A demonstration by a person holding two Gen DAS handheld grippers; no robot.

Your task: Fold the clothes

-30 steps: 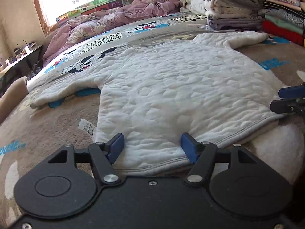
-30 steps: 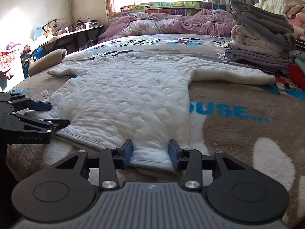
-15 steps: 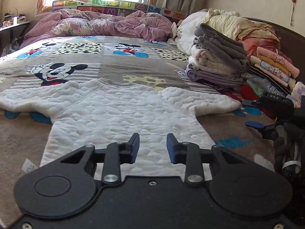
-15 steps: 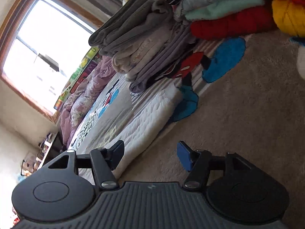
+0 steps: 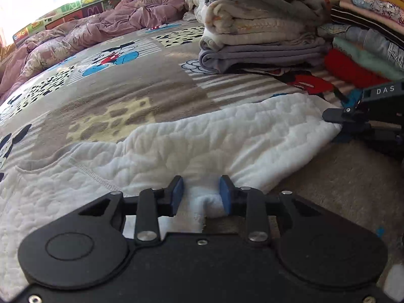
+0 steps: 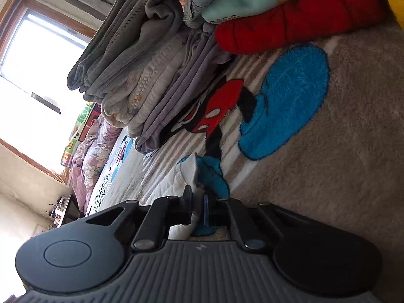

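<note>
A white quilted top (image 5: 176,146) lies flat on the cartoon-print blanket (image 5: 121,85). Its right sleeve stretches toward the stacks of folded clothes. My left gripper (image 5: 200,193) is at the sleeve's armpit edge, its blue pads pinching a bunched fold of the white fabric. My right gripper (image 6: 198,208) is rolled sideways and is shut on the sleeve's cuff (image 6: 188,170); it shows in the left wrist view (image 5: 338,116) at the sleeve end.
A stack of folded grey and cream clothes (image 5: 257,25) stands just beyond the sleeve, with a second stack of red, teal and striped items (image 5: 366,50) to its right. A purple duvet (image 5: 88,32) lies crumpled by the window.
Both grippers left the hem and moved to the right sleeve. The left one closed on fabric at the armpit, the right one closed on the cuff.
</note>
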